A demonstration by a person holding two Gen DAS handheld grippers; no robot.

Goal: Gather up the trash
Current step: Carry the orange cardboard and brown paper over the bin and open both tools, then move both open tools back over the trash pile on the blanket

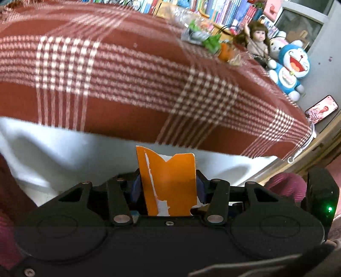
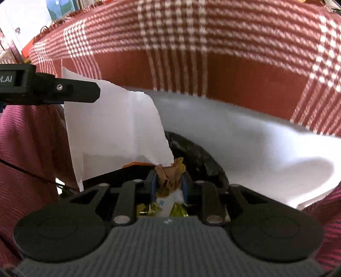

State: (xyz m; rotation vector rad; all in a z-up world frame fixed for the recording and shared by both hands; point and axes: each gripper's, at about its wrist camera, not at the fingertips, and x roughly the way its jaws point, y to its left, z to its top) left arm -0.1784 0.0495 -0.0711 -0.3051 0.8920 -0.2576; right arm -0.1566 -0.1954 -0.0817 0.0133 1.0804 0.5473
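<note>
Red-brown plaid cloth (image 1: 132,70) with white check bands spread over the counter, a white underlayer (image 1: 64,153) hanging below its edge. Packed along the far side, a row of colourful books (image 1: 226,10). Beside them a brown-haired doll (image 1: 257,39), a blue cartoon-cat plush (image 1: 292,68) and an old grey monitor (image 1: 302,23). At the right edge, a lit phone (image 1: 321,109). Soft indoor light throughout.
</note>
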